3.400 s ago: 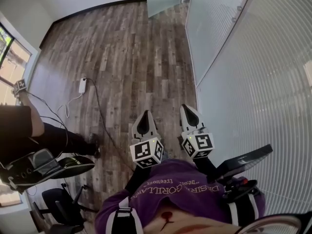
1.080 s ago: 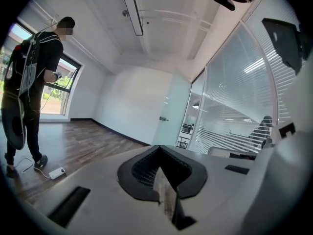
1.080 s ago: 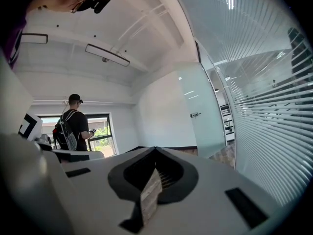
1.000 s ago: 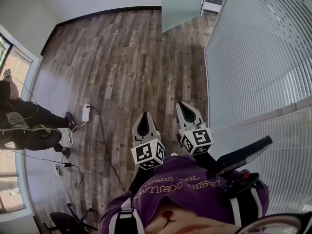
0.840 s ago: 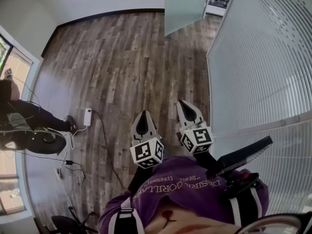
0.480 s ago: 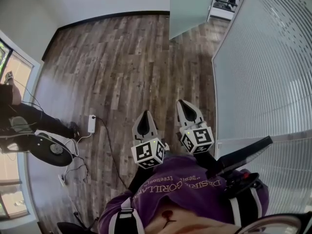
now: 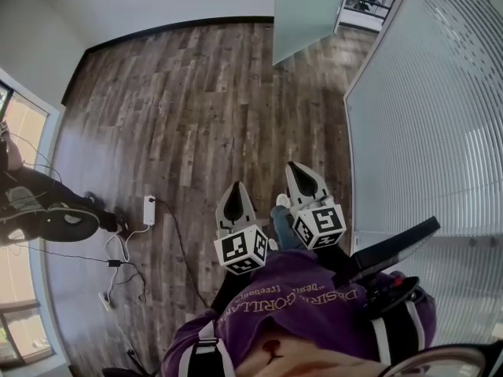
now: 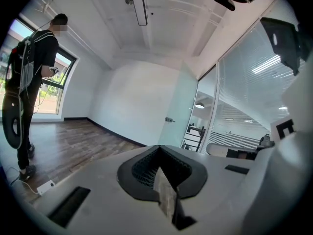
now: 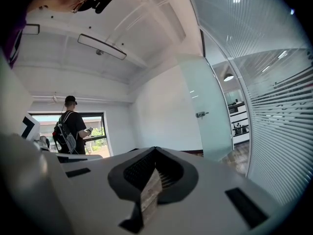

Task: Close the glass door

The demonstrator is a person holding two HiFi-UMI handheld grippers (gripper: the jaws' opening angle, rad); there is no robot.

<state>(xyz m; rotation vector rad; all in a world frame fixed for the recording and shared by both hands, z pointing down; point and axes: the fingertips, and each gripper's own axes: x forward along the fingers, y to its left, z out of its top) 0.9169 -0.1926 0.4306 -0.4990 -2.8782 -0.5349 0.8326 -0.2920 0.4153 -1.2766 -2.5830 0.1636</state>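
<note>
Head view: the one glass door [image 7: 308,14] stands open, swung away from the striped glass wall [image 7: 428,124]. Well apart from the door to its left are one power strip [image 7: 149,209] and one other person [image 7: 39,210]. Your two hand-held grippers, left [image 7: 234,195] and right [image 7: 302,181], have the jaws pressed together, hold nothing, and are well short of the door, over the wooden floor [image 7: 196,100].

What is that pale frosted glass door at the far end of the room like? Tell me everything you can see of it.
The pale green frosted glass door is a tall, plain panel with no frame to be seen. A small metal handle fitting sits at mid-height near one edge. The door stands upright and open, swung into the room beside the striped glass wall, and office furniture shows through the gap. Nothing touches it.
</note>
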